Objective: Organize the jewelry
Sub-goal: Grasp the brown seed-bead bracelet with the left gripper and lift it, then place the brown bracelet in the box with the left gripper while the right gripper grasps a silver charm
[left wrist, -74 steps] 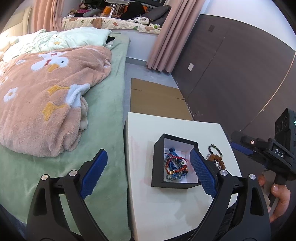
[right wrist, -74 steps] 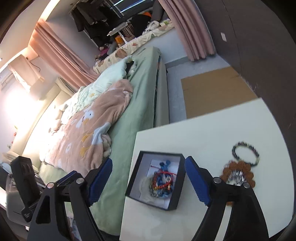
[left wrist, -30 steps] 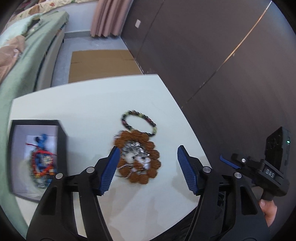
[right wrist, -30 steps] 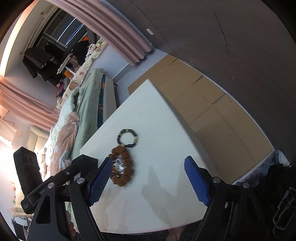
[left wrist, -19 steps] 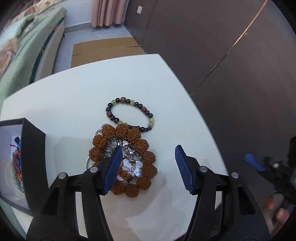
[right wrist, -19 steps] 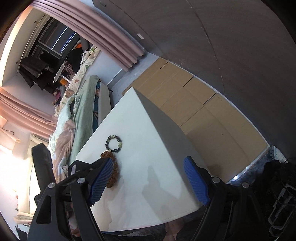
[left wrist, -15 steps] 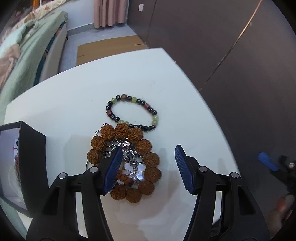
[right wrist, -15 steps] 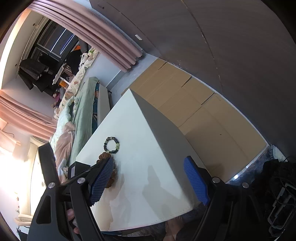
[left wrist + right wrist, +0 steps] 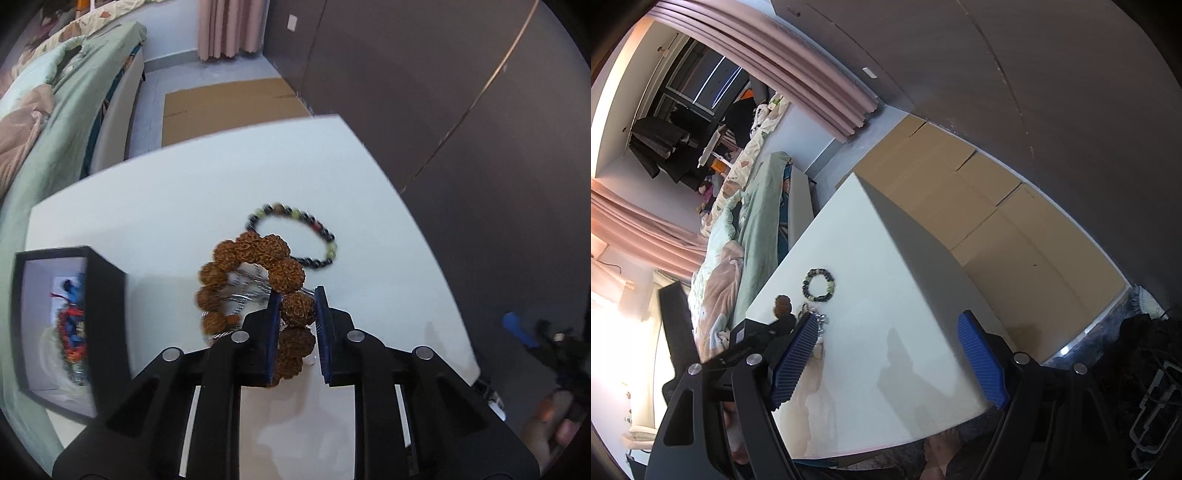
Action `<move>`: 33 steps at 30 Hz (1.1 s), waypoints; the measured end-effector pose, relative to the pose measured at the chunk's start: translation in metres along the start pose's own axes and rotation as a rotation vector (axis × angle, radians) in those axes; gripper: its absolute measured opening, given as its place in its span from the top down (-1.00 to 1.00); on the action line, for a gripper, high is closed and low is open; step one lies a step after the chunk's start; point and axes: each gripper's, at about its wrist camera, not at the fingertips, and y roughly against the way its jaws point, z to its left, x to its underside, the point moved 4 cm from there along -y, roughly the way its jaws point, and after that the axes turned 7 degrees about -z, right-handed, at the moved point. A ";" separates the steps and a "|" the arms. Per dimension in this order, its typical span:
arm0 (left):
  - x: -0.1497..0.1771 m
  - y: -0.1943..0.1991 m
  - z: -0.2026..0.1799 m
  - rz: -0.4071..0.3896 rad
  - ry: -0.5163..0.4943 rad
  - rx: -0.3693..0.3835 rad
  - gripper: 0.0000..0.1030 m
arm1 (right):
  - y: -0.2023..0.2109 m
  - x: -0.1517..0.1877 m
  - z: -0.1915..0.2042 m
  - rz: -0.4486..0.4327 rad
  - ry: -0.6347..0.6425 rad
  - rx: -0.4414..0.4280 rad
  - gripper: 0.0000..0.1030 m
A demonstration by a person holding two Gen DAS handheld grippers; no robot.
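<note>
Closing on the brown seed bracelet (image 9: 258, 284), the left gripper (image 9: 296, 308) has one bead pinched between its jaws on the white worktop (image 9: 177, 218); the black box (image 9: 70, 328) sits nearby, and the right gripper (image 9: 886, 336) hangs released.

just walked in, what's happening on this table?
A person with two handheld grippers is sorting jewelry. The left gripper is closing its jaws on a bead of the chunky brown bead bracelet, which lies on the white table over a silver chain. A thinner dark-and-green bead bracelet sits just beyond it, untouched. The black box to the left already holds some pieces. The right gripper hangs open over bare tabletop, holding nothing.
</note>
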 end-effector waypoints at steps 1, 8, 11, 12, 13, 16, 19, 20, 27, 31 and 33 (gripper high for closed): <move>-0.003 0.006 0.004 -0.012 0.007 0.008 0.64 | -0.002 0.001 0.003 0.003 0.003 -0.005 -0.48; -0.017 0.045 0.026 -0.079 0.042 0.066 0.64 | -0.017 0.014 0.033 0.034 0.037 -0.037 -0.47; -0.021 0.062 0.032 -0.109 0.050 0.078 0.64 | -0.022 0.020 0.045 0.046 0.049 -0.048 -0.46; -0.022 0.066 0.034 -0.116 0.054 0.085 0.64 | -0.022 0.021 0.046 0.050 0.051 -0.051 -0.46; -0.023 0.070 0.036 -0.122 0.059 0.094 0.64 | -0.024 0.023 0.051 0.055 0.055 -0.056 -0.45; -0.025 0.086 0.041 -0.149 0.060 0.116 0.64 | -0.029 0.025 0.060 0.067 0.060 -0.068 -0.44; -0.030 0.106 0.045 -0.180 0.056 0.128 0.64 | -0.035 0.030 0.070 0.080 0.071 -0.077 -0.44; -0.031 0.110 0.046 -0.187 0.056 0.131 0.64 | -0.038 0.033 0.074 0.087 0.072 -0.082 -0.44; -0.042 0.151 0.051 -0.263 0.034 0.136 0.64 | -0.055 0.045 0.091 0.128 0.072 -0.107 -0.43; -0.045 0.168 0.057 -0.293 0.028 0.129 0.64 | -0.062 0.050 0.100 0.140 0.077 -0.115 -0.41; -0.046 0.174 0.062 -0.305 0.033 0.119 0.64 | -0.065 0.051 0.104 0.146 0.088 -0.111 -0.38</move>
